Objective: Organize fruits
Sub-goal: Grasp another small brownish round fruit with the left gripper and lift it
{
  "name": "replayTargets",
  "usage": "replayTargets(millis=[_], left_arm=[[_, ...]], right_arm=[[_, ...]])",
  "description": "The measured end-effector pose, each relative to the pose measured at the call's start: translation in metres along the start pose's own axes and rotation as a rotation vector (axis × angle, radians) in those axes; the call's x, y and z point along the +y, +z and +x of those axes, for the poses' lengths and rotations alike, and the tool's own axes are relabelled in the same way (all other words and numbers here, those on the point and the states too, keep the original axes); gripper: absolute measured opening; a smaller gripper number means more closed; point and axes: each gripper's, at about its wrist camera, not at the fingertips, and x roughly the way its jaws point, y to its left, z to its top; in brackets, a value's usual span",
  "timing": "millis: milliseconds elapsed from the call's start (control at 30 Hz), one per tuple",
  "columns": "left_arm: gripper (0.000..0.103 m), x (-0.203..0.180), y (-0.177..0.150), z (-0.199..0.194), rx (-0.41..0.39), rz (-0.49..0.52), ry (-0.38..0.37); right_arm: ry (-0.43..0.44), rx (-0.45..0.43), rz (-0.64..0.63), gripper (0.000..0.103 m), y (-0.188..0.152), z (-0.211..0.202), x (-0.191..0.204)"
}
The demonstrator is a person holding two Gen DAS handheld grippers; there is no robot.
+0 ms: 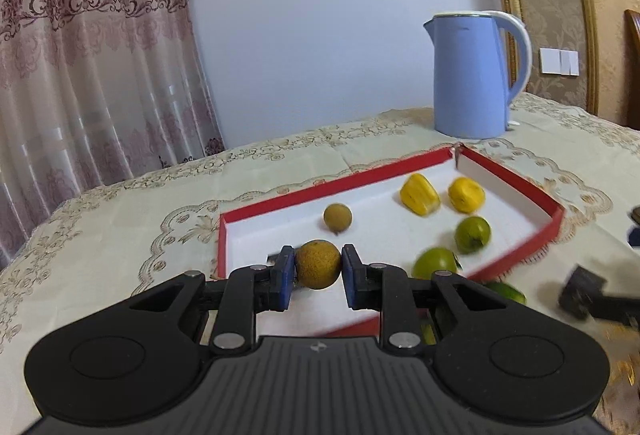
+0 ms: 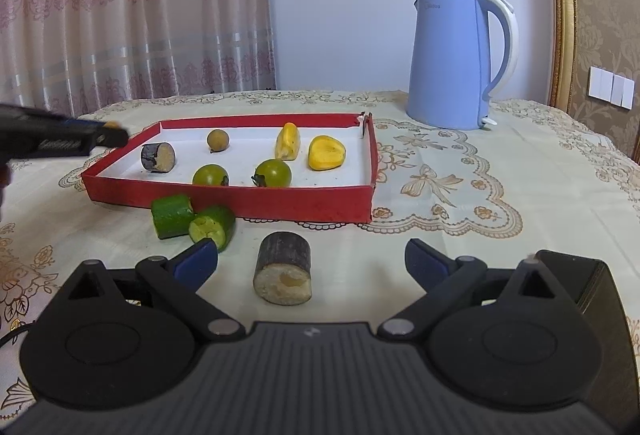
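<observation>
A brown round fruit [image 1: 318, 264] is clamped in the left gripper [image 1: 318, 267] over the red tray [image 1: 516, 175]; placement beside its twin [image 1: 338, 219] is needed next, while the right gripper [image 2: 311, 259] is held open.

You have a round brown longan [image 1: 318, 264] pinched between the blue pads of your left claw [image 1: 318, 271], above the near left part of the red tray [image 2: 240, 201]. Inside the white-lined tray sit a second longan [image 2: 217, 140], two yellow fruit pieces [image 2: 287, 141] [image 2: 327, 153], two green tomatoes [image 2: 211, 175] [image 2: 273, 173] and a dark-skinned cane chunk [image 2: 158, 157] lying on its side. On the worktop just before the tray lie two green cut cylinders [image 2: 172, 215] [image 2: 213, 225], touching, and another dark cane chunk [image 2: 283, 267], cut face toward you.
</observation>
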Motion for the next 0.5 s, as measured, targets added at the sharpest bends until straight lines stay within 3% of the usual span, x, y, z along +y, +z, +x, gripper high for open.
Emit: replayTargets(millis=[500], left_arm=[[0.024, -0.01, 0.018, 0.071, 0.094, -0.016, 0.058]], right_arm=[[0.012, 0.008, 0.006, 0.1, 0.0, 0.002, -0.001]])
